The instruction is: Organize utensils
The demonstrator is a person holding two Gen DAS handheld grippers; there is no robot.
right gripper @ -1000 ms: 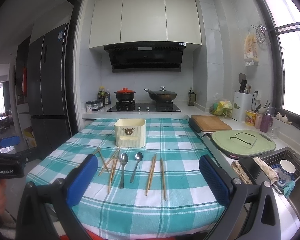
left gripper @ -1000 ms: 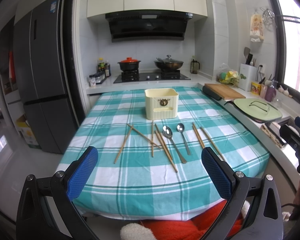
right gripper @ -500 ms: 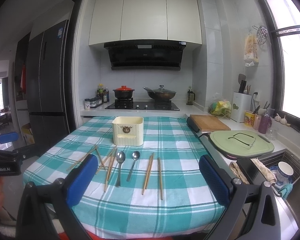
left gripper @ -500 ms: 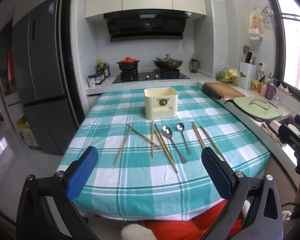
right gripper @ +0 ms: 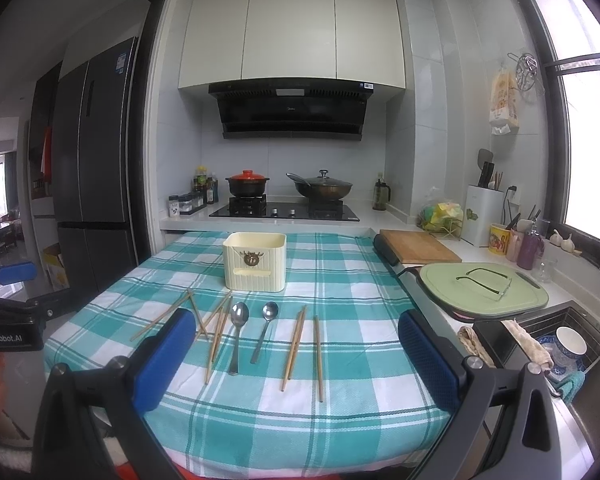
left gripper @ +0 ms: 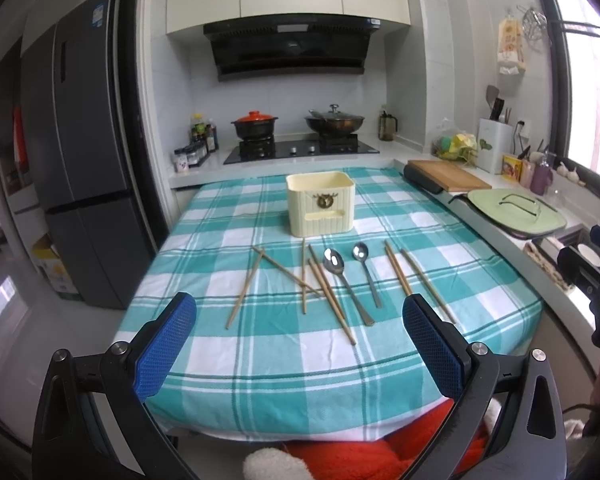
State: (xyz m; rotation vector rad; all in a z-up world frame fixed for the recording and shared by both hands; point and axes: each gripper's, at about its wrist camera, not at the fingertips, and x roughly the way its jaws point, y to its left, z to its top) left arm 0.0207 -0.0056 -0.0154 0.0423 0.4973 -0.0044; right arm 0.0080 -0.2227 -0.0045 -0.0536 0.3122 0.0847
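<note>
Two steel spoons [left gripper: 342,280] and several loose wooden chopsticks [left gripper: 300,280] lie on the teal-checked cloth of the desk [left gripper: 300,360], just in front of the cream ribbed plastic utensil holder [left gripper: 321,210], which looks empty. The left tool [left gripper: 299,344] and right tool [right gripper: 295,356] both hover short of the utensils, fingers spread wide, pinching nothing. Some chopsticks cross each other at the left; closing on one there could drag or flick its neighbours. Thin sticks may also slip or pivot between the pads.

Home kitchen: stove [right gripper: 285,211], range hood [right gripper: 291,110], fridge [right gripper: 94,168].
</note>
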